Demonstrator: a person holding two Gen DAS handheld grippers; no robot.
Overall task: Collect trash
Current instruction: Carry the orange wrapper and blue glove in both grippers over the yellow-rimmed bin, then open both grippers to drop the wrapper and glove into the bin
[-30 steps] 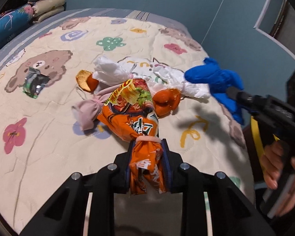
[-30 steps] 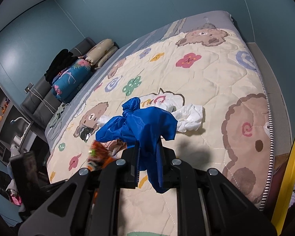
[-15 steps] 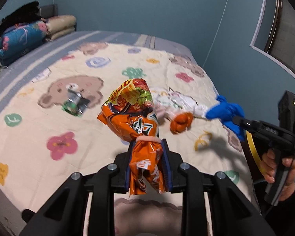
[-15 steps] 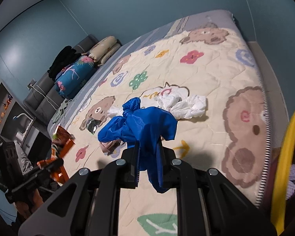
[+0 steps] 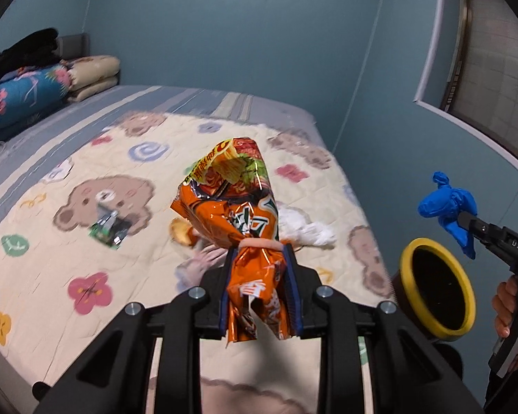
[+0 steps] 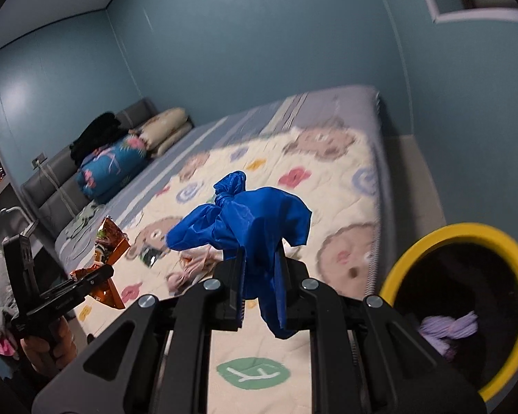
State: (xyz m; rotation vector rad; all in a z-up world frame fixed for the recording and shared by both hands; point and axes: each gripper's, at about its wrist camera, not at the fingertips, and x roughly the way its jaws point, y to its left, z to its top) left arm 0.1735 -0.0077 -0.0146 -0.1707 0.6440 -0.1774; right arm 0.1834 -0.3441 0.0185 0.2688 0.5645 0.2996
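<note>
Vs a sec ago, both grippers have come up off the bed w/ their loads: the left gripper (image 5: pixel 259 288) then had its orange snack bag (image 5: pixel 236 207) lying among the trash pile on the quilt (image 5: pixel 51 276), now the bag hangs clear above it, jaws pinching its crumpled lower end. The right gripper (image 6: pixel 260 291) has swung toward the near right, jaws clamped on the blue plastic bag (image 6: pixel 252 217); the yellow-rimmed bin (image 6: pixel 442 234), unseen earlier in either view, now sits at the near right edge of the bed in both. Left wrist view alone shows what's left on the quilt in any detail: a green-silver wrapper (image 5: pixel 107 228) on the bear print, an orange scrap (image 5: pixel 180 230) and pinkish wad (image 5: pixel 203 262) behind the bag, white crumpled tissue (image 5: pixel 307 229) to its right, plus the right hand (image 5: pixel 507 305) on its handle at far right. Right wrist view is blurred over the quilt but looks straight into the bin: dark inside, w/ a pale purple wad (image 6: pixel 447 324) lying in it; left view shows only a black interior. It also catches the left gripper & orange bag at near left, and folded bedding (image 6: pixel 121 162) by the headboard at the far left.
</note>
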